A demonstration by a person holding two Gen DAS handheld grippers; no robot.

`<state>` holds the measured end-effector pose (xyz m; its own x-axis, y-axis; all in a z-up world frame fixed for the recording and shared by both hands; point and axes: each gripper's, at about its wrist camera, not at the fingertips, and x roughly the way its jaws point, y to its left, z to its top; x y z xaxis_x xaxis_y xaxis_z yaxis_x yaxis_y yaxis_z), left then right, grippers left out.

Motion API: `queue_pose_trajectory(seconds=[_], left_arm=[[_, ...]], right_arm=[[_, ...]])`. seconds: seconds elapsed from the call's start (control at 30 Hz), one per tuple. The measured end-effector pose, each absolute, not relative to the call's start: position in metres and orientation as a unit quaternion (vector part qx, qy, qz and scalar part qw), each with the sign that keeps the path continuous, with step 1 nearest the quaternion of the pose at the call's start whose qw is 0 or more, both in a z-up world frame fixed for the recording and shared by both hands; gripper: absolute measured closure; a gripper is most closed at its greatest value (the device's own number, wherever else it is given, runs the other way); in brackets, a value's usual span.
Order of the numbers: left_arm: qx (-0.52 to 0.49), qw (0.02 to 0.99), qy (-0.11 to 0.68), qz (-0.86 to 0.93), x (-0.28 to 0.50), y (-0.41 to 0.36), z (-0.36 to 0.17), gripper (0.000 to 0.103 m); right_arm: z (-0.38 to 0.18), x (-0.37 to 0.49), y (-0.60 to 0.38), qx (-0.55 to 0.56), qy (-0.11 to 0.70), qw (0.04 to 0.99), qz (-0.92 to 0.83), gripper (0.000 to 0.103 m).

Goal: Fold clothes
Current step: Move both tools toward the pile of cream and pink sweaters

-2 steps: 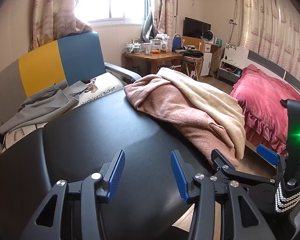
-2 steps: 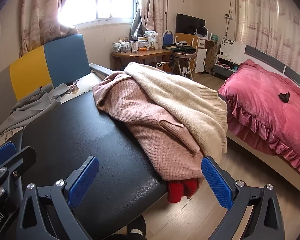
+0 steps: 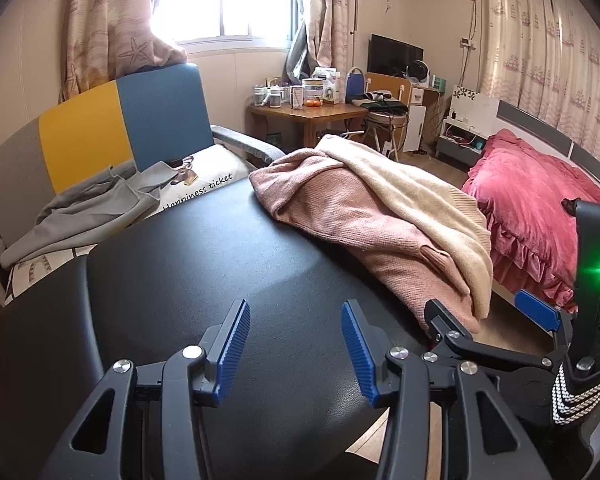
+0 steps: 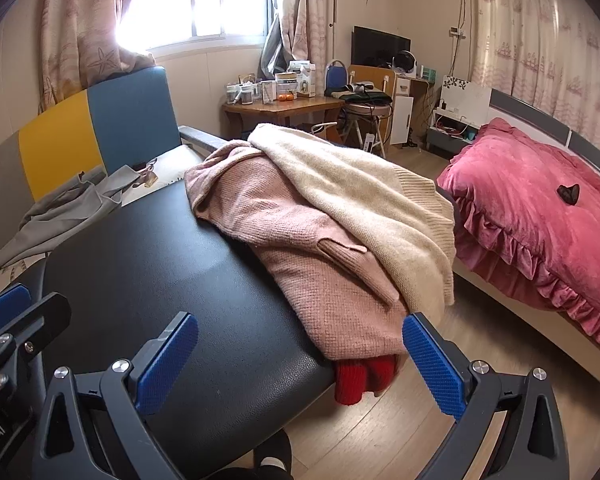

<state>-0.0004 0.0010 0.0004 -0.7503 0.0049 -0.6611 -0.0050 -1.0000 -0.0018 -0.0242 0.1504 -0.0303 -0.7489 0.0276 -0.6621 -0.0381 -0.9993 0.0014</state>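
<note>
Both grippers empty over padded black bench point(image 3: 220, 280).
Left gripper point(image 3: 292, 354) part-open, right gripper point(image 4: 300, 364) wide; ribbed pink sweater point(image 4: 300, 248) under fuzzy cream sweater point(image 4: 360, 192), 1 o'clock.

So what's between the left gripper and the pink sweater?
Only bare black table top lies between the left gripper and the pink sweater; the left wrist view shows it.

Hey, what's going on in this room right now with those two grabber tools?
A person holds two grippers over a black padded bench, about to fold clothes. The left gripper and right gripper are both open and empty. A pink sweater lies unfolded on the bench with a cream sweater draped over it and something red underneath. Nothing is grasped yet.
</note>
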Motion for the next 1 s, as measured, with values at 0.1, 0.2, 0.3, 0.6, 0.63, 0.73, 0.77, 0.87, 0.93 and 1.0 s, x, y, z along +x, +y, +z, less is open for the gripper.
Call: queue_pose_trajectory(seconds=[0.1,0.2,0.3,0.6,0.63,0.73,0.77,0.87,0.93,1.0], left_arm=[[-0.347,0.01,-0.017,0.938,0.001,-0.007,0.0,0.054],[-0.354,0.001,-0.004,0.935,0.002,-0.005,-0.001,0.054],[-0.372,-0.001,-0.003,0.928,-0.004,-0.004,-0.009,0.054],[-0.414,0.027,-0.031,0.909,0.001,-0.022,-0.046,0.051],[-0.42,0.027,-0.037,0.906,0.004,-0.026,-0.052,0.051],[-0.437,0.009,-0.018,0.899,0.012,-0.04,-0.068,0.051],[-0.438,0.001,-0.008,0.899,0.016,-0.044,-0.073,0.051],[-0.445,-0.006,0.0,0.896,0.03,-0.063,-0.089,0.051],[-0.459,0.005,-0.025,0.888,0.039,-0.083,-0.103,0.051],[-0.474,0.012,-0.07,0.878,0.044,-0.106,-0.116,0.051]], right_arm=[[-0.029,-0.026,0.151,-0.359,0.007,0.018,0.933,0.0],[-0.03,-0.026,0.152,-0.361,0.004,0.018,0.933,0.0],[-0.039,-0.024,0.15,-0.362,0.0,0.018,0.932,0.0],[-0.05,-0.027,0.145,-0.378,-0.01,0.005,0.926,0.0],[-0.051,-0.028,0.144,-0.379,-0.013,0.003,0.925,0.0],[-0.055,-0.026,0.144,-0.38,-0.007,-0.022,0.925,0.0],[-0.056,-0.026,0.145,-0.382,-0.002,-0.035,0.924,0.0],[-0.069,-0.032,0.154,-0.408,0.039,-0.085,0.908,0.0],[-0.076,-0.038,0.161,-0.422,0.074,-0.124,0.895,0.004],[-0.081,-0.048,0.167,-0.434,0.106,-0.16,0.88,0.005]])
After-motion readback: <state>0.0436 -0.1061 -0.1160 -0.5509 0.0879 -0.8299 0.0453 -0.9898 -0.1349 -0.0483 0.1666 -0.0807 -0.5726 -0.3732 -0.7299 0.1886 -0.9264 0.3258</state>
